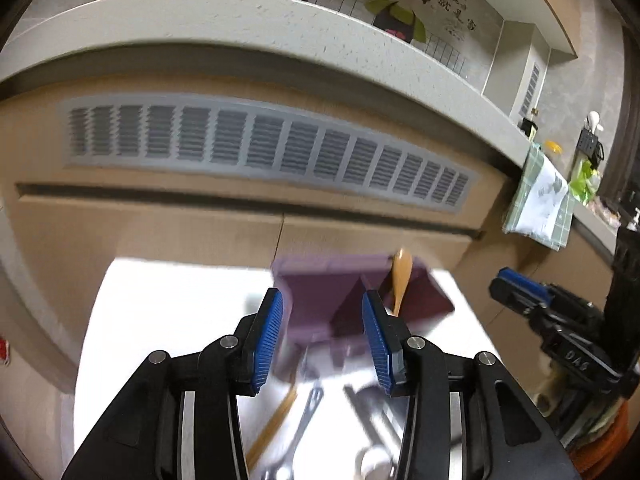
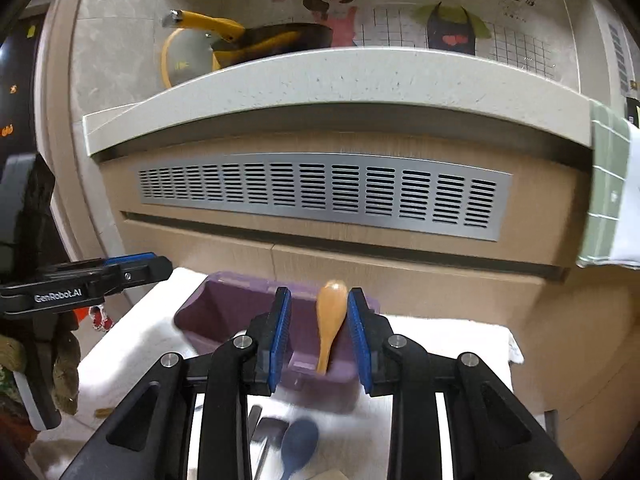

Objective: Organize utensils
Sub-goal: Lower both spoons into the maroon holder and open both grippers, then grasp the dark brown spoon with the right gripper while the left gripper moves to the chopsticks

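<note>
A purple utensil holder (image 2: 224,316) with compartments stands on a white table (image 2: 440,340); it also shows in the left wrist view (image 1: 316,304). A wooden spoon (image 2: 330,320) stands bowl up in its right compartment, also seen in the left wrist view (image 1: 400,276). My right gripper (image 2: 318,336) is open and empty just in front of the holder. My left gripper (image 1: 322,340) is open and empty above loose utensils: wooden chopsticks (image 1: 276,420), a metal utensil (image 1: 308,416) and a dark-handled tool (image 1: 372,412). A blue spoon (image 2: 298,446) lies below the right gripper.
A cabinet front with a metal vent grille (image 2: 324,196) rises behind the table under a pale countertop (image 2: 320,80). A yellow-handled pan (image 2: 256,40) sits on it. A green checked towel (image 1: 540,204) hangs at the right. The right gripper shows in the left wrist view (image 1: 516,284).
</note>
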The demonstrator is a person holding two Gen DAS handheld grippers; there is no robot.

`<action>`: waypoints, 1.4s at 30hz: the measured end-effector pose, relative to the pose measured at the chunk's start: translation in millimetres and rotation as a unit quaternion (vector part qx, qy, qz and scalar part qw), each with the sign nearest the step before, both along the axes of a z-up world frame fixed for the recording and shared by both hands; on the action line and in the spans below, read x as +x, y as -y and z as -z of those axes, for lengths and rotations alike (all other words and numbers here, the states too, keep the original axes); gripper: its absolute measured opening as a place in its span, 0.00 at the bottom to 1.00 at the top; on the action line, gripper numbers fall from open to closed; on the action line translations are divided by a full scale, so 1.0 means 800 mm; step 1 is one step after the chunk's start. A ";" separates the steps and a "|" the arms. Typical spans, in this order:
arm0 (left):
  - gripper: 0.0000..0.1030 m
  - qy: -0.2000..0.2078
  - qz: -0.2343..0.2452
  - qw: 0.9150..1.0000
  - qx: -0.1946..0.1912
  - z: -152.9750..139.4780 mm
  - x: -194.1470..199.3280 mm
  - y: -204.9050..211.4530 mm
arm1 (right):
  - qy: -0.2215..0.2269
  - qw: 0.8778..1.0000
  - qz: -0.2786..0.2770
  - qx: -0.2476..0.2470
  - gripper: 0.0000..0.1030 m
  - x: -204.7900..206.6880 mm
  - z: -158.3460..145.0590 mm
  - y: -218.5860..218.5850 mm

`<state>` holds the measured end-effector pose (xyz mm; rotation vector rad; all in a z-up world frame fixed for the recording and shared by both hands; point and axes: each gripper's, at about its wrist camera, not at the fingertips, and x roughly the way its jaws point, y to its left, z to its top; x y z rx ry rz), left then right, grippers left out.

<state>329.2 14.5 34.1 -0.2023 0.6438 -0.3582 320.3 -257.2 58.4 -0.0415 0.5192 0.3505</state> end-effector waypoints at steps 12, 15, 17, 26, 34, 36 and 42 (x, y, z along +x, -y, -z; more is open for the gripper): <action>0.41 -0.056 -0.025 0.997 0.047 0.082 -0.119 -0.006 | -0.130 0.991 -0.035 -0.003 0.27 -0.088 0.109 -0.002; 0.41 -0.075 -0.006 0.996 0.056 0.100 -0.129 -0.009 | -0.143 0.986 -0.086 -0.022 0.27 -0.099 0.127 -0.018; 0.41 -0.090 -0.006 0.995 0.046 0.111 -0.130 -0.015 | -0.139 0.980 -0.128 -0.060 0.27 -0.109 0.134 -0.041; 0.41 -0.112 -0.024 0.993 0.033 0.128 -0.131 -0.035 | -0.109 0.950 -0.216 -0.196 0.27 -0.112 0.169 -0.100; 0.41 -0.123 -0.012 0.992 0.031 0.135 -0.121 -0.027 | -0.156 0.955 -0.196 -0.158 0.27 -0.065 0.184 -0.090; 0.41 -0.124 -0.006 0.992 0.037 0.138 -0.121 -0.023 | -0.158 0.957 -0.193 -0.148 0.27 -0.058 0.184 -0.090; 0.41 -0.122 0.004 0.992 0.045 0.142 -0.120 -0.019 | -0.164 0.967 -0.160 -0.108 0.27 -0.057 0.177 -0.076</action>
